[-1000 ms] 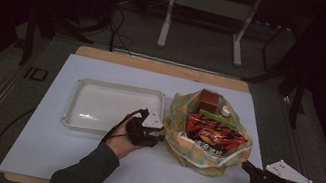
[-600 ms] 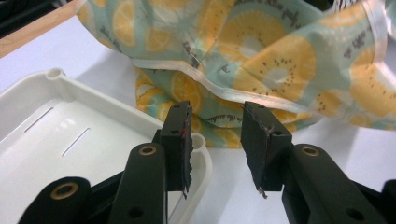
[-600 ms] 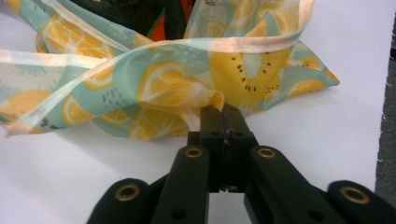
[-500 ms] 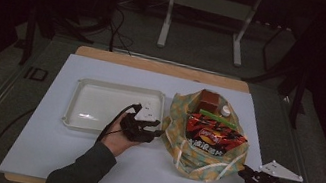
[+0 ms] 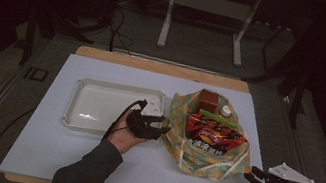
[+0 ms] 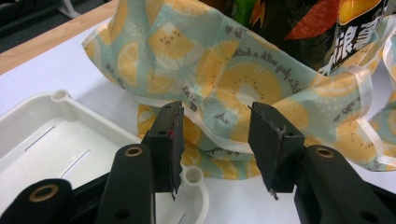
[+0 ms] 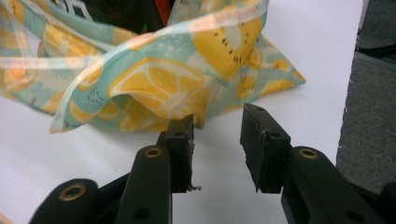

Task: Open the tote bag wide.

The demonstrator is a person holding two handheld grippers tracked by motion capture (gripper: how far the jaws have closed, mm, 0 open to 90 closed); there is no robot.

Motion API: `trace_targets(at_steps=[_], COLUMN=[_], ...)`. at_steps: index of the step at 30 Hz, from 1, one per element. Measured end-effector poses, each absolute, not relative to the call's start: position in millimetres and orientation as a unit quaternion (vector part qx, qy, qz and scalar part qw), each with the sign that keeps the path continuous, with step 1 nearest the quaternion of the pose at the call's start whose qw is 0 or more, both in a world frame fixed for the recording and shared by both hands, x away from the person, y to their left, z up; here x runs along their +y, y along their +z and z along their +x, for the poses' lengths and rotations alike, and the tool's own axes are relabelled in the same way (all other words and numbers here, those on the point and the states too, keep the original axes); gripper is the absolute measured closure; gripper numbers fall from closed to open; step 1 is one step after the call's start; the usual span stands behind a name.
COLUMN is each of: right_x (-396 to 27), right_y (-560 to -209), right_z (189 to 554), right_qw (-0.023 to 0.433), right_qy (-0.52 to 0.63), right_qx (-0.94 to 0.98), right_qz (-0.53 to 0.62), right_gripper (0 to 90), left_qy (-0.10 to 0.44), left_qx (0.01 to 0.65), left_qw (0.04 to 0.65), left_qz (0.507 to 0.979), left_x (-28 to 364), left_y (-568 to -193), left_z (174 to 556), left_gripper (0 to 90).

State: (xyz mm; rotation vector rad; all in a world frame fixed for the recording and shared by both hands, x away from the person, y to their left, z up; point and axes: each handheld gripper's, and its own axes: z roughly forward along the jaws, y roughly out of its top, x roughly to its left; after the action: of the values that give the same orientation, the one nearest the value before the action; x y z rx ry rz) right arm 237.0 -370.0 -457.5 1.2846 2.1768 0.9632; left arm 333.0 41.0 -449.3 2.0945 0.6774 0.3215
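A lemon-print bag (image 5: 201,151) sits open on the white table, holding a red snack packet (image 5: 211,135), a brown box (image 5: 208,99) and a white-capped bottle (image 5: 226,111). My left gripper (image 5: 161,131) is at the bag's left edge. In the left gripper view its jaws (image 6: 215,140) have just been opening and stand apart, with the bag's (image 6: 243,79) hem loose just beyond the tips. My right gripper (image 5: 250,177) is off the bag's near right corner. Its jaws (image 7: 217,140) have also just been opening, with nothing between them and the bag (image 7: 154,79) just ahead.
A white plastic tray (image 5: 97,105) lies left of the bag, its corner (image 6: 42,130) under my left gripper. The table's right edge (image 7: 348,93) and the grey floor run close beside my right gripper. A wooden strip borders the far edge.
Both grippers' jaws have spread apart. The bag's near right corner has left the right gripper, and the bag has slumped inward. Neither hand has shifted much.
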Motion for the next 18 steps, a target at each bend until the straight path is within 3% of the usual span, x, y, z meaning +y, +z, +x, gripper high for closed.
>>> trace_targets(at_steps=[7, 18], right_x=[-375, -378], right_y=[-459, -450], right_z=[226, 216], right_qw=[0.212, 0.221], right_qy=[0.349, 0.360], right_qx=[0.791, 0.787], right_qz=[0.455, 0.449], right_gripper=[58.0, 55.9], left_qy=[0.132, 0.132], left_qx=[0.270, 0.268], left_qw=[0.439, 0.439], left_qz=[0.847, 0.847], left_x=[38, 35], left_y=[-448, -447], left_z=[334, 334], left_gripper=[54.3, 54.3])
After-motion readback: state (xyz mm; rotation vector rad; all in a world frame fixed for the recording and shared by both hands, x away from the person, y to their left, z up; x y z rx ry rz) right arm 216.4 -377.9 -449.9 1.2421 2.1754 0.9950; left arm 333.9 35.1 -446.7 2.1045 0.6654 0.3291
